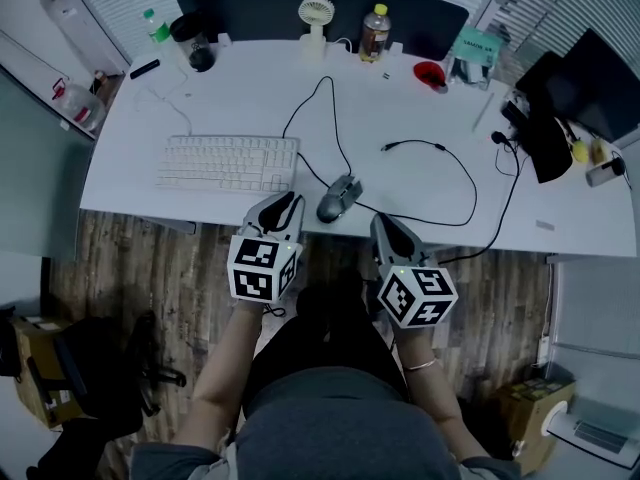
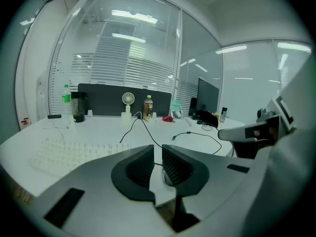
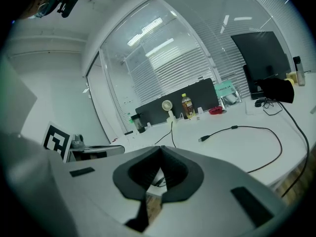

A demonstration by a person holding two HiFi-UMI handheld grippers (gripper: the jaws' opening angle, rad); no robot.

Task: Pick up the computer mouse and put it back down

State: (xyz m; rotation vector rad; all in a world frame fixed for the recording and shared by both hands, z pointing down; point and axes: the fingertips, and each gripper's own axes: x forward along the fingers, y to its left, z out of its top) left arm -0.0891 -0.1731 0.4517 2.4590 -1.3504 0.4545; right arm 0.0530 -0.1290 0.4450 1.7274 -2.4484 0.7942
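Observation:
A grey wired computer mouse (image 1: pixel 338 198) lies on the white desk (image 1: pixel 400 108) close to its front edge, right of the keyboard. Its black cable runs toward the back of the desk. My left gripper (image 1: pixel 280 209) hangs at the desk edge just left of the mouse, not touching it. In the left gripper view the left gripper (image 2: pixel 158 154) shows only a narrow slit between its pads, with nothing in it, and the mouse (image 2: pixel 167 178) peeks out behind the right-hand jaw. My right gripper (image 1: pixel 389 227) is right of the mouse; the right gripper (image 3: pixel 160 152) has its tips touching and holds nothing.
A white keyboard (image 1: pixel 228 163) lies left of the mouse. A loose black USB cable (image 1: pixel 440 153) loops across the desk's right half. A small fan (image 1: pixel 316 13), a bottle (image 1: pixel 375 30), a dark cup (image 1: pixel 190 40) and a red item (image 1: pixel 430 73) line the back. A dark monitor (image 1: pixel 595 83) stands far right.

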